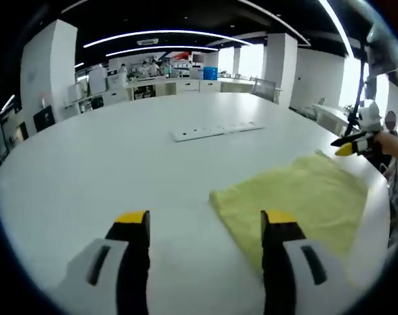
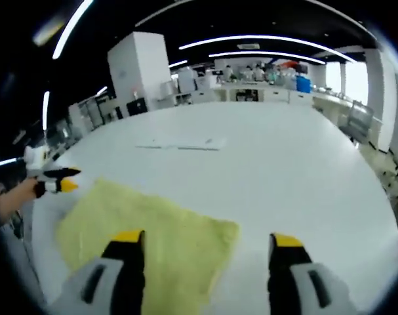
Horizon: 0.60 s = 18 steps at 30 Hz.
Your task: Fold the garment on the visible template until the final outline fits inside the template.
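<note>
The garment is a yellow cloth (image 1: 297, 197) lying flat on the white round table (image 1: 87, 170). In the left gripper view it spreads right of centre, and its near corner runs under the right jaw. My left gripper (image 1: 205, 220) is open above the table, nothing between its jaws. In the right gripper view the cloth (image 2: 153, 223) lies at lower left, under the left jaw. My right gripper (image 2: 207, 239) is open and holds nothing. Each gripper shows in the other's view at the cloth's far edge: the right gripper (image 1: 348, 147), the left gripper (image 2: 59, 182). I see no template outline.
A long white strip (image 1: 215, 131) lies on the table beyond the cloth, also in the right gripper view as the strip (image 2: 179, 144). Bare table (image 2: 284, 164) stretches far around. A hand (image 1: 395, 147) holds the right gripper. Desks, pillars and people stand far behind.
</note>
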Available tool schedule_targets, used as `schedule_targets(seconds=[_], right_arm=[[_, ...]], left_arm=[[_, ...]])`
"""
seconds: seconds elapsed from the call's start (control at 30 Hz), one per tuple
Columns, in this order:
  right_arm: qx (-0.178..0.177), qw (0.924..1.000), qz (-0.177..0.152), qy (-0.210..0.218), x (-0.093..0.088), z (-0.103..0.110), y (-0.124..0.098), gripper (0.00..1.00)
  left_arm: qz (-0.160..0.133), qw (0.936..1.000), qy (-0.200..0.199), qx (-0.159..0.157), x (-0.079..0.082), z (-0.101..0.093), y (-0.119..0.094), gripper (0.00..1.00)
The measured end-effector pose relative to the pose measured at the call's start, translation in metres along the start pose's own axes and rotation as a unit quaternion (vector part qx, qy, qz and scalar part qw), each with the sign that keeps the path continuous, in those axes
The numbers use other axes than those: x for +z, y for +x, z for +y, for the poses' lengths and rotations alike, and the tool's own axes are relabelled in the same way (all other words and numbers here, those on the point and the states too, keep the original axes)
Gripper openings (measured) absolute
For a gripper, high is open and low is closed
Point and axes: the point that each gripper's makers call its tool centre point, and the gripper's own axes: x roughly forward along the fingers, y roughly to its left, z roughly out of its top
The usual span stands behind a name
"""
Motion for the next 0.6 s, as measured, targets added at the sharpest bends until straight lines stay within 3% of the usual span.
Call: schedule_targets(seconds=[0.1,0.17,0.37,0.6], right_arm=[[0.01,0.9998,0.013,-0.011,-0.01,0.007,-0.009,0.83],[0.019,0.9994,0.022,-0.018,-0.016,0.01,-0.015,0.84],[0.035,0.9987,0.028,-0.026,-0.03,0.018,-0.035,0.87],[0.059,0.9973,0.033,-0.029,-0.043,0.028,-0.055,0.87]], left_arm=[[0.001,0.9998,0.007,-0.019,-0.005,-0.013,-0.009,0.71],[0.008,0.9984,0.026,-0.05,-0.012,-0.027,-0.018,0.73],[0.029,0.9957,0.059,-0.066,-0.029,-0.041,-0.038,0.73],[0.038,0.9932,0.062,-0.091,-0.045,-0.06,-0.058,0.71]])
